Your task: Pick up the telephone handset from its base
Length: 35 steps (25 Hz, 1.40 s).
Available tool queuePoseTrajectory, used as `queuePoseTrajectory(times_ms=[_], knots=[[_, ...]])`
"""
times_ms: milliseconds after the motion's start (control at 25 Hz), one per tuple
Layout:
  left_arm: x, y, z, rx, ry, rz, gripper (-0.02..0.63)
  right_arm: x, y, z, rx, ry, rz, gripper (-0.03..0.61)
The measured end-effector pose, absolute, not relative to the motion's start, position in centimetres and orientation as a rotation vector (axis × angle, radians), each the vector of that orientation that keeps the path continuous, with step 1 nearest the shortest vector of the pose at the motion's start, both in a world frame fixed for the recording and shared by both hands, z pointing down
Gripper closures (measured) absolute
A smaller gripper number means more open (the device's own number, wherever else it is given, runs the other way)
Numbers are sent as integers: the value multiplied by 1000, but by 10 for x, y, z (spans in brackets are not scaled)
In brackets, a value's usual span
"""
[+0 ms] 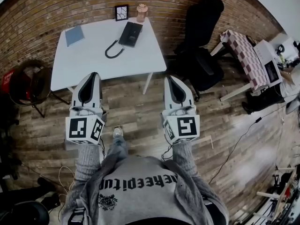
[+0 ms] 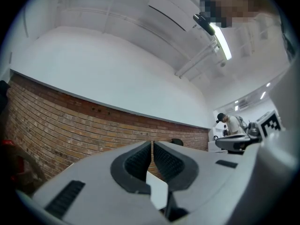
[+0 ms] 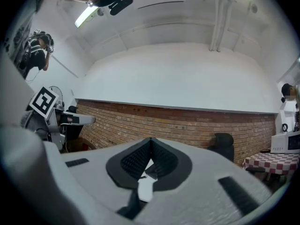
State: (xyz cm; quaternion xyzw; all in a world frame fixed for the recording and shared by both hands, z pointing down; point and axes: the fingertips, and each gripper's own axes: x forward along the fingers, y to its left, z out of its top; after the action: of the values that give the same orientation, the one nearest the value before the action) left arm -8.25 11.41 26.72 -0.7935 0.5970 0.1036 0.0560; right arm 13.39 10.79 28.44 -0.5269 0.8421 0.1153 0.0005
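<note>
A black telephone (image 1: 130, 33) lies on the white table (image 1: 89, 62) near its far edge, the handset resting on the base and a black coiled cord (image 1: 112, 50) looping toward me. Both grippers hover over the wooden floor, short of the table's near edge and well apart from the phone. My left gripper (image 1: 95, 74) is shut with nothing in it, and its tips (image 2: 152, 144) meet against a brick wall. My right gripper (image 1: 168, 77) is shut and empty too, its jaws (image 3: 151, 142) closed together. Neither gripper view shows the phone.
On the table are a blue notebook (image 1: 74, 35), a small picture frame (image 1: 122, 12) and a pinkish jar (image 1: 141, 12). A black office chair (image 1: 201, 41) stands right of the table, and a checkered-cloth table (image 1: 243, 53) with a microwave (image 1: 271, 64) farther right. Cables lie on the floor.
</note>
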Motion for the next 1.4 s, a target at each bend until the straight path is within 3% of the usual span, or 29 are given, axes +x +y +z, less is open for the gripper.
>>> queuePoseTrajectory(times_ms=[600, 1400], knots=[[-135, -21, 252, -2464, 1710, 343, 597, 84, -10, 270, -1758, 2572, 369, 575], [-166, -97, 268, -2544, 1650, 337, 597, 59, -66, 283, -1886, 2514, 350, 575]])
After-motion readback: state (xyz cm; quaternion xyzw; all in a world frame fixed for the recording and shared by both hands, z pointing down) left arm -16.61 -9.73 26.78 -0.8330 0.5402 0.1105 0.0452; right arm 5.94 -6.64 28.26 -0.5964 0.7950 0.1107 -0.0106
